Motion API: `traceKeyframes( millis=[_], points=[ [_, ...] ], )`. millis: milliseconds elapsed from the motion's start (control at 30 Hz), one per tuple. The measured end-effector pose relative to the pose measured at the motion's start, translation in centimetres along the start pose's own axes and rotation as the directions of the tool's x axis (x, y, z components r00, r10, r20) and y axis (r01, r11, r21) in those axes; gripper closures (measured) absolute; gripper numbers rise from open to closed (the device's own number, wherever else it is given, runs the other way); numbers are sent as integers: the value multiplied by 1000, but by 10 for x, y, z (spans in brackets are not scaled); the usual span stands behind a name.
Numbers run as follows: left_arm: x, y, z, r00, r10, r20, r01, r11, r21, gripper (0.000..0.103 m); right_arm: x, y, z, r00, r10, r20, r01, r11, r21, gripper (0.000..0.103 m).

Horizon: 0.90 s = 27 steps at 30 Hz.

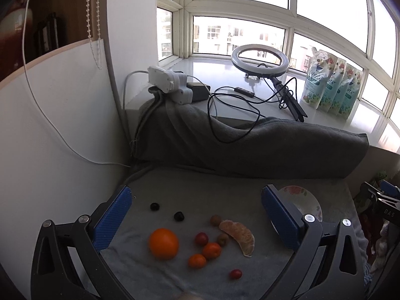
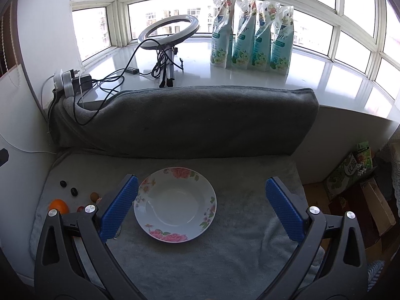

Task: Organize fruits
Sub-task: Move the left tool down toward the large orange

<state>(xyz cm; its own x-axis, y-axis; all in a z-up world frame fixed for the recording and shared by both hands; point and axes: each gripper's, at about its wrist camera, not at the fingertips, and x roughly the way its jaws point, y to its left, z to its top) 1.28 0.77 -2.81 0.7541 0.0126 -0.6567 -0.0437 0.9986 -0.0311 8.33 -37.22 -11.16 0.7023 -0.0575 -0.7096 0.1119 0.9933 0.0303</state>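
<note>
Between the wide-apart fingers of the left gripper lie one large orange, two small oranges, two red cherry tomatoes, two brownish round fruits, two dark berries and one peeled citrus segment (all on the grey towel). The right gripper is also spread, holding nothing; ahead of it, nearer its left finger, sits one floral plate, empty. Beyond stand four pouches, lettering too blurred to read.
</note>
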Motion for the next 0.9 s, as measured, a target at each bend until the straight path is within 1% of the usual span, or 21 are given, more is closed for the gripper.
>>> traceKeyframes(
  millis=[167,267,333,367,400,567,700,767,833,900],
  points=[
    [7,22,-17,999,8,-54,-11,998,-56,1,15,17,-3,993,101,-52,-102,995,-19,0],
    [11,38,-29,996,11,-89,-20,995,-94,1,27,32,-6,983,162,-86,-165,986,-34,0],
    [14,47,-38,993,19,-116,-33,993,-117,4,35,41,-8,973,202,-113,-208,977,-44,0],
    [15,51,-43,991,23,-129,-39,991,-125,8,40,46,-10,966,224,-130,-231,972,-44,0],
    [16,56,-47,990,23,-142,-42,990,-134,8,45,49,-11,958,247,-149,-255,966,-41,0],
    [20,71,-68,982,15,-189,-48,984,-173,9,66,67,-19,921,315,-229,-332,942,-40,5],
    [27,80,-81,975,-1,-221,-44,979,-197,11,76,82,-25,889,362,-280,-386,922,-37,5],
    [32,84,-85,972,-22,-234,-32,974,-224,12,80,90,-25,875,382,-298,-411,911,-37,6],
    [37,90,-91,968,-45,-245,-20,967,-254,15,84,100,-26,856,407,-319,-440,897,-38,6],
    [43,95,-97,964,-71,-257,-5,959,-284,20,90,111,-26,834,432,-343,-471,881,-36,6]
  ],
)
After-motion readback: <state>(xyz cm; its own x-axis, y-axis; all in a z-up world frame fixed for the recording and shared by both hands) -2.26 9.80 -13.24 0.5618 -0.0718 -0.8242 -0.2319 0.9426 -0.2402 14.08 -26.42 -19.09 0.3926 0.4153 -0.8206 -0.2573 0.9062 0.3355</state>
